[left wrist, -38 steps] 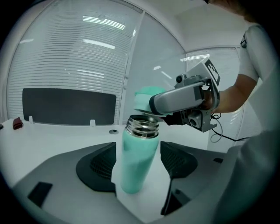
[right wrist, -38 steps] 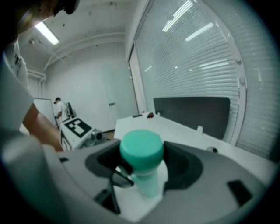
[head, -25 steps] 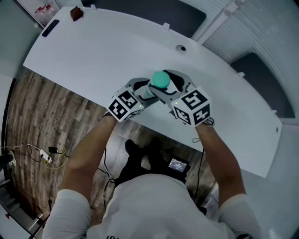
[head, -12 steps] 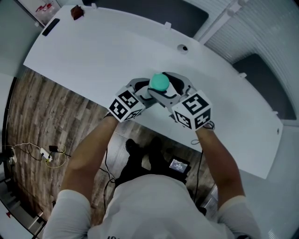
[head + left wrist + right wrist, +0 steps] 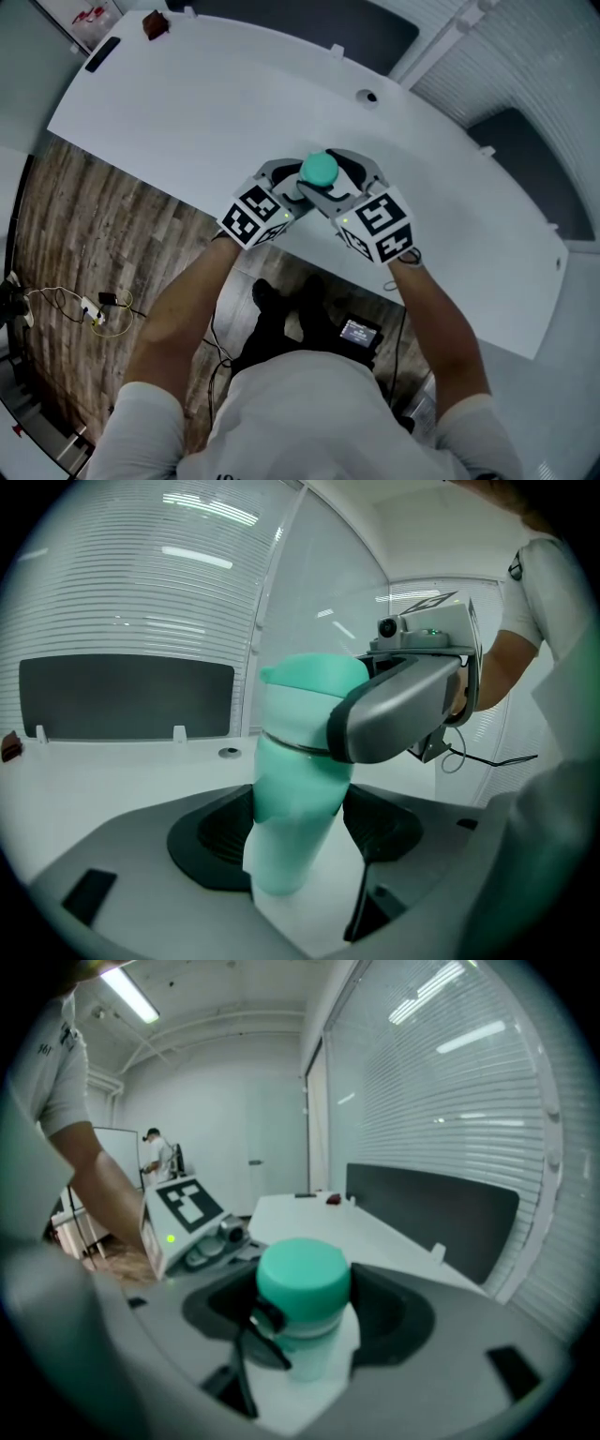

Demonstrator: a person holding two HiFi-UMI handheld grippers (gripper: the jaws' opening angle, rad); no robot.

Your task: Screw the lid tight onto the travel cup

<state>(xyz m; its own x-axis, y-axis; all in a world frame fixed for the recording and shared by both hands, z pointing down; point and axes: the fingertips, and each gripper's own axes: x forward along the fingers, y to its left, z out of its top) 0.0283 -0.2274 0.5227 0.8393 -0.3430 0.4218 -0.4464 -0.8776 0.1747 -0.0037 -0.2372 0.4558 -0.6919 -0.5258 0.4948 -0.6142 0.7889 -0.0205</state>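
White curved tabletop (image 5: 187,103) runs from far left to near right, wood floor (image 5: 75,225) on the near left. Person's bare forearms (image 5: 187,300) reach in from the near side. Both tools meet just inside the near edge of the tabletop.

Left hand-held gripper (image 5: 300,836) is clamped on the body of the mint-green travel cup (image 5: 286,799), black pads against both its sides. The cup leans a bit in that gripper's view. Can't tell if its base touches the tabletop.

Right hand-held gripper (image 5: 305,1321) comes in from the right, jaws closed around the darker green lid (image 5: 303,1277), which sits on top of the cup.

Small stuff, well apart from the cup:
- black flat bar (image 5: 101,54) at the far left edge
- dark red block (image 5: 153,25) at the far left corner
- round grommet (image 5: 371,96) further back
- loose cables (image 5: 94,309) on the floor
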